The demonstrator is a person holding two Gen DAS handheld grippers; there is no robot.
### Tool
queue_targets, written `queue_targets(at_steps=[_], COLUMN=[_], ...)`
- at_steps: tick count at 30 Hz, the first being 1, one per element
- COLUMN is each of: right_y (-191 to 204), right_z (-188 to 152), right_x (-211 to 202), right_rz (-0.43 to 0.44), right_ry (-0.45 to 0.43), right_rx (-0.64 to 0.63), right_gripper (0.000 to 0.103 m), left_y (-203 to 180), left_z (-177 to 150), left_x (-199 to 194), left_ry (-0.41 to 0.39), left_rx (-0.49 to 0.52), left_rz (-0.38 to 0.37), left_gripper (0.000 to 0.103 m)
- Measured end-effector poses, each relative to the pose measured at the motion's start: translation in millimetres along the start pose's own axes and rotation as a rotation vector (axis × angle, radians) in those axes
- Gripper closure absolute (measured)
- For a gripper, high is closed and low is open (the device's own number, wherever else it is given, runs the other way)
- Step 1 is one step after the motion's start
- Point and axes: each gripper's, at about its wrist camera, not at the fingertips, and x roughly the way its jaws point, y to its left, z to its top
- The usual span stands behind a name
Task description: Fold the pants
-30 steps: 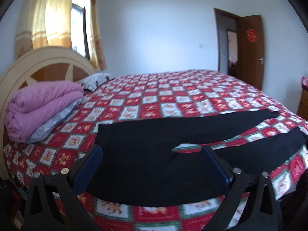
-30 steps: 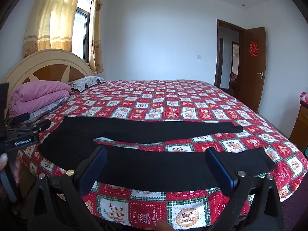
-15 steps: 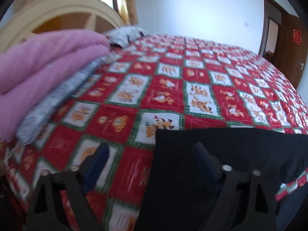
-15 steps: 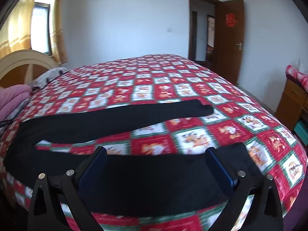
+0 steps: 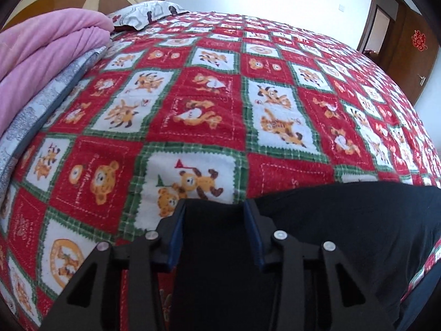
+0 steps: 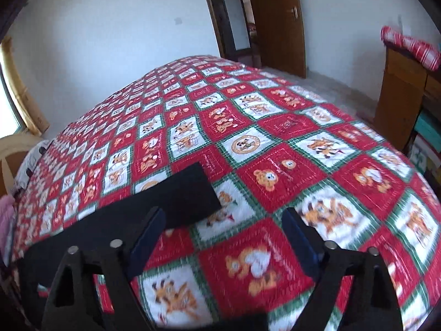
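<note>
Pants flat on bedspread, waist corner at 6 o'clock inside left gripper, jaws just closing, not yet pinching. Right gripper wide, narrowing, empty; hem at 10 o'clock. Pinch both layers at corner before lifting.

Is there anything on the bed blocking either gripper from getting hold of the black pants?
Nothing visible. The left gripper already straddles the black pants, and only bare bedspread lies around the right gripper by the leg end.

The pants are spread on the bed; a folded blanket is piled at the left, a pillow behind it.
</note>
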Motion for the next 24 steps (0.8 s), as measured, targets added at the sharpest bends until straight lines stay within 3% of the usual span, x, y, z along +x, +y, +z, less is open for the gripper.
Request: queue_targets(at_steps=[5, 10, 13, 17, 19, 20, 21, 22, 24], right_y=[-6.1, 16.5, 29.5, 39.2, 43.8, 45.2, 45.8, 46.2, 45.6], right_z=[34.3, 52.9, 60.1, 59.6, 57.9, 56.1, 54.5, 53.8, 54.3], right_x=[51.0, 104.8, 138.3, 168.6, 175.8, 179.3, 181.0, 181.4, 176.9], right_rz=[0.070, 0.100, 0.110, 0.105, 0.116, 0.114, 0.099, 0.099, 0.125], right_ry=[0.084, 0.171, 0.224, 0.289, 0.298, 0.307, 0.314, 0.315, 0.307], right_rx=[0.060, 0.012, -0.027, -0.068, -0.088, -0.092, -0.100, -0.112, -0.107], right_gripper=[0.017, 0.018, 0.030, 0.034, 0.053, 0.074, 0.087, 0.090, 0.095], left_y=[-6.0, -9.5, -3.0, 0.3, -2.1, -2.4, -2.2, -2.6, -5.8], left_z=[5.4, 1.1, -0.6, -1.1, -1.3, -1.6, -1.2, -0.8, 1.5], left_x=[6.8, 9.8, 9.7, 10.9, 9.7, 8.7, 7.3, 5.0, 0.3], left_ry=[0.010, -0.002, -0.012, -0.012, -0.025, -0.030, -0.036, -0.041, -0.047], left_rx=[0.039, 0.085, 0.073, 0.060, 0.078, 0.080, 0.082, 0.086, 0.101], left_rz=[0.010, 0.017, -0.026, -0.044, -0.029, -0.032, -0.042, -0.079, -0.079], left_gripper=[0.055, 0.054, 0.053, 0.053, 0.058, 0.061, 0.073, 0.090, 0.091])
